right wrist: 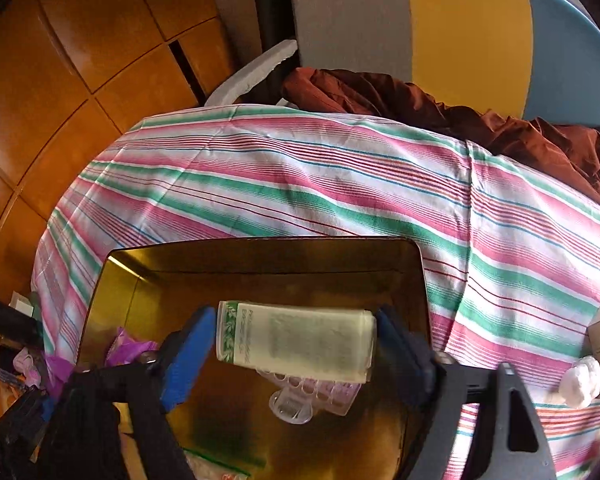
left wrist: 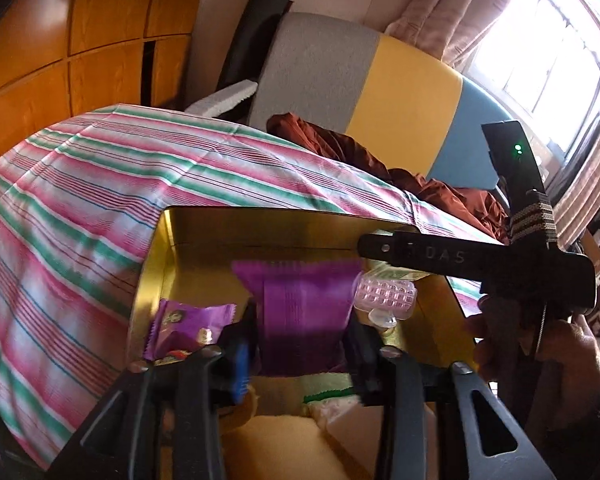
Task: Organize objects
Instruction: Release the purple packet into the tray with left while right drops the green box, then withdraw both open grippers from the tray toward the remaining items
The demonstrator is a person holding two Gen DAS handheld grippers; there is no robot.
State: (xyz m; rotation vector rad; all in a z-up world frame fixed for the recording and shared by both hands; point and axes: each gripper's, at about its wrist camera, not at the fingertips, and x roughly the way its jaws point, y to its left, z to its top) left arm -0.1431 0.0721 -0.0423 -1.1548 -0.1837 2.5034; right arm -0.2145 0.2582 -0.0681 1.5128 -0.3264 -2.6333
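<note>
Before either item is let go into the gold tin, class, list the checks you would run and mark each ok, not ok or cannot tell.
1. Left gripper grips the purple packet between its fingers: ok.
2. Right gripper grips the tissue pack at both ends: ok.
3. Both items are over the tin, not the striped cloth: ok.
4. Bare tin floor under the tissue pack: not ok, the clear pink case lies below it.
5. Bare floor under the purple packet: cannot tell, the packet hides it.
6. Small purple snack pack already inside the tin: ok.
</note>
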